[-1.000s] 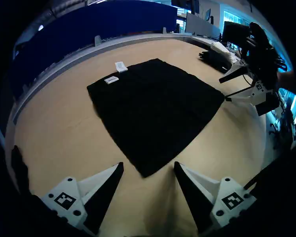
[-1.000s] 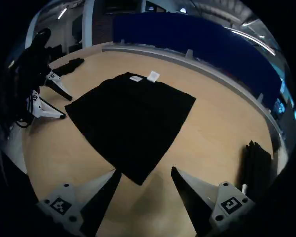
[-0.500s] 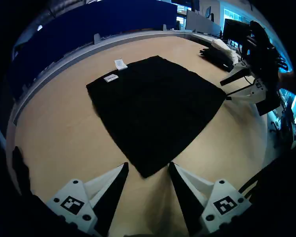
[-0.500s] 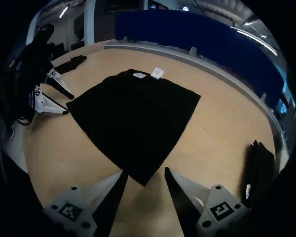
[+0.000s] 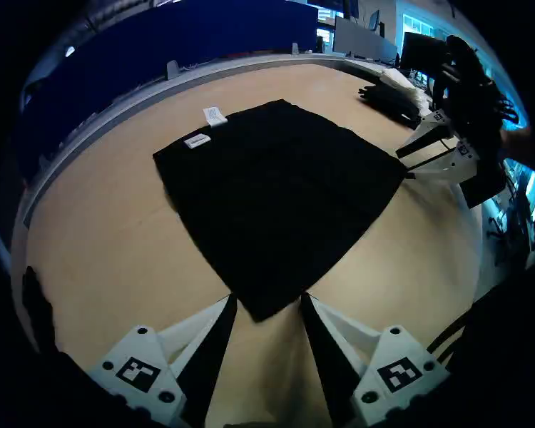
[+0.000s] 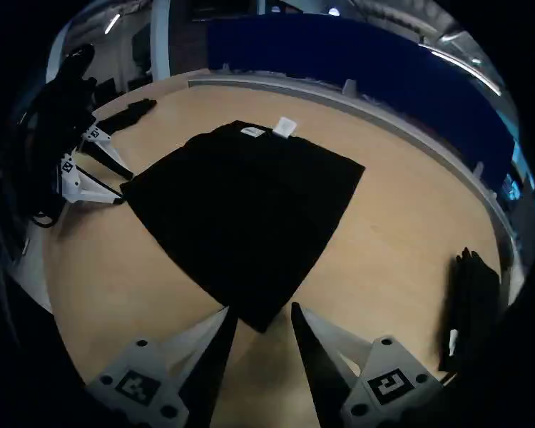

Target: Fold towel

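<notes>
A black towel [image 5: 278, 189] lies flat on the wooden table [image 5: 103, 235], with two white tags [image 5: 197, 140] at its far edge. In the left gripper view my left gripper [image 5: 267, 298] is open, its narrow gap straddling the towel's near corner. The right gripper [image 5: 403, 162] shows at the towel's right corner, held by a person's hand. In the right gripper view the towel [image 6: 246, 207] points a corner between the fingers of my right gripper [image 6: 262, 309], which is open with a small gap. The left gripper [image 6: 127, 190] sits at the towel's left corner.
A stack of folded black cloth [image 5: 392, 100] lies at the table's far right; in the right gripper view it shows as folded black cloth [image 6: 135, 107], with another dark pile [image 6: 474, 307] at the right. A blue partition [image 5: 160, 36] runs behind the table's curved edge.
Both grippers have narrowed their fingers around the towel corners over the last second and crept slightly forward. The towel itself has stayed flat.
</notes>
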